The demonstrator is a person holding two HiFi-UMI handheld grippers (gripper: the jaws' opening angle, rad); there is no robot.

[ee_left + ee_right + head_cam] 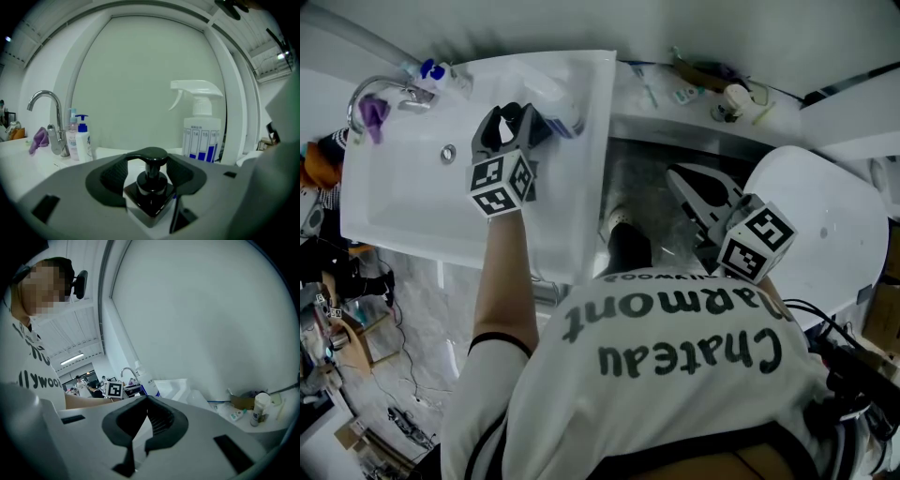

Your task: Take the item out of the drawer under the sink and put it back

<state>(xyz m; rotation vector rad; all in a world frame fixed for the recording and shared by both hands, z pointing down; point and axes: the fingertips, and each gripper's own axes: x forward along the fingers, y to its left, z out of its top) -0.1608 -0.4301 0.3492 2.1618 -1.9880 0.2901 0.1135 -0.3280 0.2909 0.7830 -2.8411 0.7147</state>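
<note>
My left gripper (516,120) is held over the white sink (403,202), near its right rim. It is shut on a pump bottle (151,190) with a black pump head and a square clear body; in the head view the jaws hide the bottle. My right gripper (680,178) hangs to the right of the sink, above the grey floor, shut with nothing between its jaws (146,408). The drawer under the sink is not in sight.
A white spray bottle (202,129) stands just beyond the held bottle on the sink's rim (561,114). A faucet (50,117) with a purple cloth (373,112) and two small pump bottles (79,138) is at the far left. A toilet lid (825,225) lies right; a cluttered ledge (712,84) lies behind.
</note>
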